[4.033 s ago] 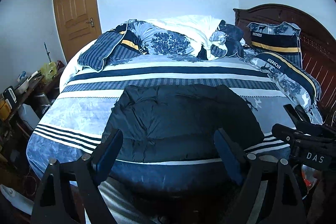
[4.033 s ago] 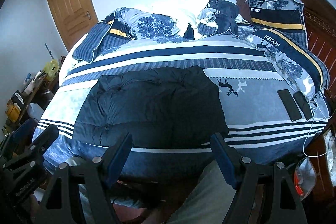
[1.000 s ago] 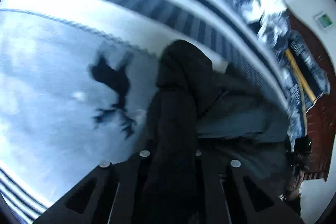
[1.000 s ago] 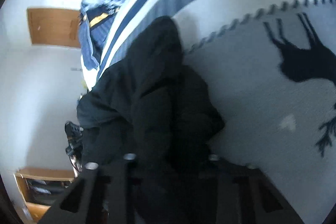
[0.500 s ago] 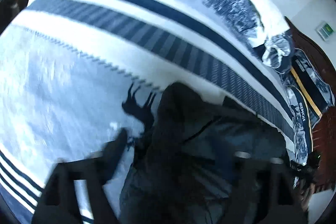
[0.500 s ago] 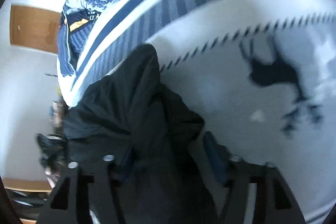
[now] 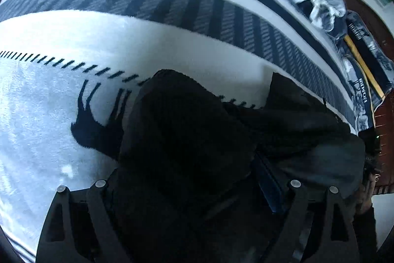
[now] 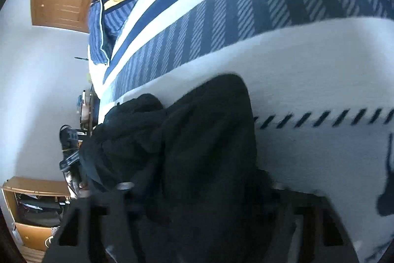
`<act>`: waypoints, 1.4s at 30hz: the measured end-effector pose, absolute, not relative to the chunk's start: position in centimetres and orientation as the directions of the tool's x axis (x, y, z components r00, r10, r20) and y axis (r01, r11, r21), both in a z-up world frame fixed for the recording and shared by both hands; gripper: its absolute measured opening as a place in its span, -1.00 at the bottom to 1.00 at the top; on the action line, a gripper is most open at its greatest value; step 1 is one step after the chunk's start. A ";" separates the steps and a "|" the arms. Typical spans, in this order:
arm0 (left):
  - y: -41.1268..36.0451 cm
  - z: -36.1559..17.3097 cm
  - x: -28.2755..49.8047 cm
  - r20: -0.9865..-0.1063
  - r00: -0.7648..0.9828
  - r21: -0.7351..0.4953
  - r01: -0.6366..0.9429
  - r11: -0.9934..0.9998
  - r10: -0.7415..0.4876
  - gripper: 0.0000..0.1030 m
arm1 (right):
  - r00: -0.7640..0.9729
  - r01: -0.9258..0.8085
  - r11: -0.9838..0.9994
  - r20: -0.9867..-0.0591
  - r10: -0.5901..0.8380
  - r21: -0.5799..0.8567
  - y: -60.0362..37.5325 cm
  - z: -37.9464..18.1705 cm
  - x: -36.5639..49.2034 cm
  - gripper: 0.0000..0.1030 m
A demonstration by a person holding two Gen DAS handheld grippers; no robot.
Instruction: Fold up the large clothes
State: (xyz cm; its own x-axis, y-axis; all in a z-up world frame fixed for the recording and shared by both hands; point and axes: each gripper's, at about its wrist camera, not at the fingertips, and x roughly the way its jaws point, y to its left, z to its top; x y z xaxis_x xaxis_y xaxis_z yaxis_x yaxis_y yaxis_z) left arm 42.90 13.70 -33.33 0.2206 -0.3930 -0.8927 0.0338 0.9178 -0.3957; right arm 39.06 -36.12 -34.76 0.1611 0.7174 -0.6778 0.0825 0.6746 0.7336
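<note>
A black padded jacket (image 7: 197,139) lies bunched on the striped bedspread (image 7: 172,46), with a thick fold running toward the camera. My left gripper (image 7: 187,169) stands wide open astride that fold. Its right blue pad (image 7: 268,179) shows beside the cloth, while the jacket hides its left finger. In the right wrist view the jacket (image 8: 197,152) drapes over my right gripper (image 8: 200,179). Those jaws are closing with the fold between them, and their pads are hidden under the cloth. The left gripper (image 8: 67,147) also shows at the jacket's far end.
The bedspread (image 8: 307,65) has blue and white stripes and deer prints. Pillows (image 7: 362,80) lean by the dark wooden headboard (image 7: 384,120). Piled bedding (image 8: 110,16) lies at the far edge of the bed. Past the bed are a wooden door (image 8: 61,6) and a wooden shelf unit (image 8: 32,208).
Both grippers were shut on the jacket's far corners a second ago. Both then let go and spread wide. They have since dropped closer over the fold, which still lies between each pair of jaws.
</note>
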 end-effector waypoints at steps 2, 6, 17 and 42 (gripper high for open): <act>14.1 -33.2 41.7 -0.872 0.266 -0.411 0.062 0.910 -0.412 0.25 | 0.156 0.077 0.656 -0.659 0.735 0.750 -36.1 -35.5 37.8 -0.62; 15.2 -31.3 39.3 -0.841 0.317 -0.437 0.079 0.896 -0.438 -0.83 | 0.252 0.032 0.700 -0.683 0.685 0.714 -35.8 -33.1 37.2 -0.82; 16.6 -28.0 44.9 -0.764 0.512 -0.465 -0.012 0.885 -0.394 -0.85 | 0.499 -0.061 0.748 -0.629 0.596 0.661 -37.1 -25.5 41.5 -0.87; 25.0 -31.6 18.2 -0.839 0.472 -0.482 -0.414 0.772 -0.271 0.64 | 0.568 0.257 0.684 -0.680 0.465 0.682 -42.1 -31.0 14.7 0.52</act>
